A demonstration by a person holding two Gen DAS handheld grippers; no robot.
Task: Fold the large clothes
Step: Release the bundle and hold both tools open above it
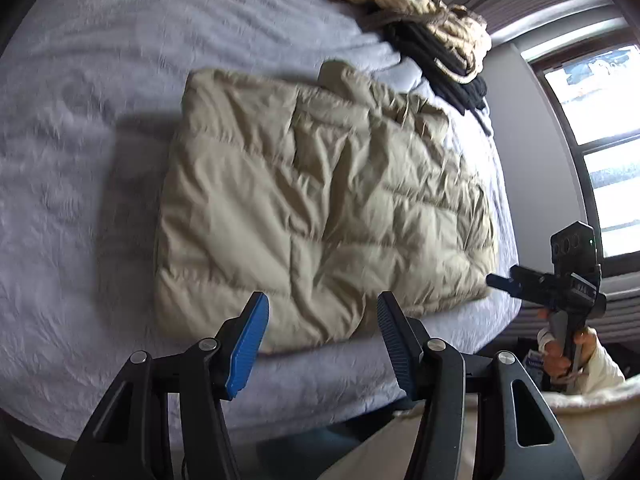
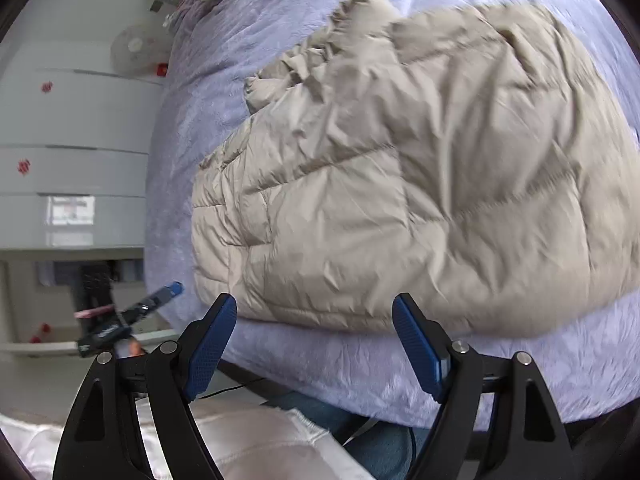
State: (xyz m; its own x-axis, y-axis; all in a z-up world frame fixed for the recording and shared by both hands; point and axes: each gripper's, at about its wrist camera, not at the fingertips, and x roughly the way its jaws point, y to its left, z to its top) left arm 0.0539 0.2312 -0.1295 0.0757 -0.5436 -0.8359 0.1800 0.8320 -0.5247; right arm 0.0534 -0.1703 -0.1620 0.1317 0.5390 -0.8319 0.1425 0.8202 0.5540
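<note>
A beige quilted puffer jacket (image 1: 320, 184) lies folded into a thick rectangle on the lavender bedspread (image 1: 100, 120). My left gripper (image 1: 322, 300) hovers above the jacket's near edge, jaws open, nothing between the blue pads. In the right wrist view the same jacket (image 2: 420, 168) fills the middle, and my right gripper (image 2: 316, 300) hangs open over its near edge, also empty. The left wrist view shows the right gripper (image 1: 500, 281) off the bed's right side, held by a hand (image 1: 560, 356). The left gripper (image 2: 174, 289) appears small at the left in the right wrist view.
A heap of tan and black clothes (image 1: 432, 28) sits at the far end of the bed. A window (image 1: 600, 140) is on the right wall. White drawers (image 2: 72, 160) and a fan (image 2: 136, 48) stand past the bed's other side. The person's white sleeve (image 1: 600, 376) is close by.
</note>
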